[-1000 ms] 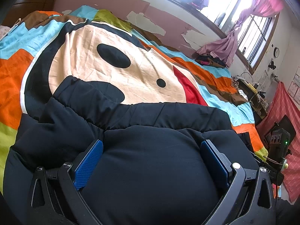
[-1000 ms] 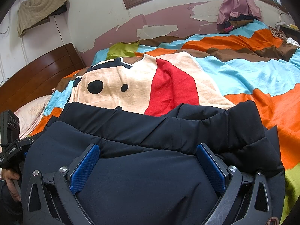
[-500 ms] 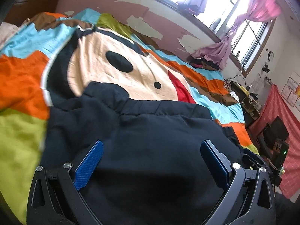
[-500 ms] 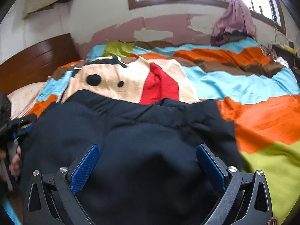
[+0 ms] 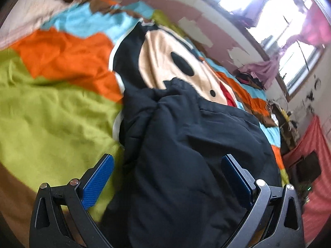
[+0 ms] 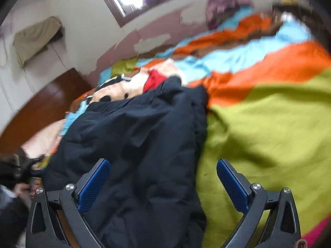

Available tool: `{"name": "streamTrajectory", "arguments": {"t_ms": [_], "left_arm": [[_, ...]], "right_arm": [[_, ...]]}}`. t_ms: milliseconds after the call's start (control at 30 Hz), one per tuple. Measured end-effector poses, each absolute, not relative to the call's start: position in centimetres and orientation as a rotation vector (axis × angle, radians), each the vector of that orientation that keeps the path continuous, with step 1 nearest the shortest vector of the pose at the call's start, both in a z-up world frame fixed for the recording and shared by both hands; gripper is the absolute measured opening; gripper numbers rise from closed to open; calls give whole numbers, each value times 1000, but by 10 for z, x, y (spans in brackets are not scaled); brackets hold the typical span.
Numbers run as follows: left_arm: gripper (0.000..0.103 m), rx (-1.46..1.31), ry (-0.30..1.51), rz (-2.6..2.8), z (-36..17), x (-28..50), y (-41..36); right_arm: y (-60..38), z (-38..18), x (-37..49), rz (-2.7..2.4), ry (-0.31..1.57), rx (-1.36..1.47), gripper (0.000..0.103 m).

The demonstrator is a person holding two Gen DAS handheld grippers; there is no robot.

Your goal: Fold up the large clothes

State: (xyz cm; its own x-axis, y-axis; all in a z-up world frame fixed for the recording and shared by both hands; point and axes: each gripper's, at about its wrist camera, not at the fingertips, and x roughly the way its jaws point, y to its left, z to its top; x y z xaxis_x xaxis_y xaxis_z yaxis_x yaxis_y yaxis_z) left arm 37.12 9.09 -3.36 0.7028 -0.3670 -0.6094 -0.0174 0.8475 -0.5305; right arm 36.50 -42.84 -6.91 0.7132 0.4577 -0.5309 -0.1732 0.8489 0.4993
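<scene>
Two hand-held grippers, both with jaws spread wide and gripping nothing. Nearest in the left wrist view, left hand-held gripper (image 5: 167, 177) straddling the left edge of the dark puffy jacket (image 5: 192, 144), one blue pad over green bedcover, the other over black cloth; probably placed so for taking hold of that side. Nearest in the right wrist view, right hand-held gripper (image 6: 163, 183) mirroring this at the jacket (image 6: 136, 144) right edge, one pad above fabric, the other above the green patch of the bedcover (image 6: 269, 128). Jacket bunched into a long mound on the bed, near to middle, lying over the cartoon face print (image 5: 165, 62). Likely a fold partly made, sides gathered inward. Farther off, wooden headboard (image 6: 47, 103), peeling wall and bright window (image 5: 269, 10). Much motion blur; fine detail unclear.
</scene>
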Motion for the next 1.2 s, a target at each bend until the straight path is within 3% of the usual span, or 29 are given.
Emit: {"name": "streamTrajectory", "arguments": {"t_ms": [200,500,600,733,900,1067,1200], "left_arm": [[102,-597,823,-264,-54,386,98],[102,-371,970,-410,-48,404,81],[102,-279,1004,-501,-46,412,79],[102,-380,1030,-601,-64,424,94],[102,-513,1033,-649,-75,433,112],[102,-490,1020,-648,-72,432,112],[102,-489,1021,-647,-71,433,113]], "right_arm": [[-427,-87,381,398,733,415,103],[-428,-93,380,408,765,337,103],[-419,-86,399,445,873,218,103],[-410,-67,430,454,900,75,103],[-415,-92,476,560,1022,241,103],[-425,-101,460,589,886,290,103],[-421,-98,459,617,907,299,103]]}}
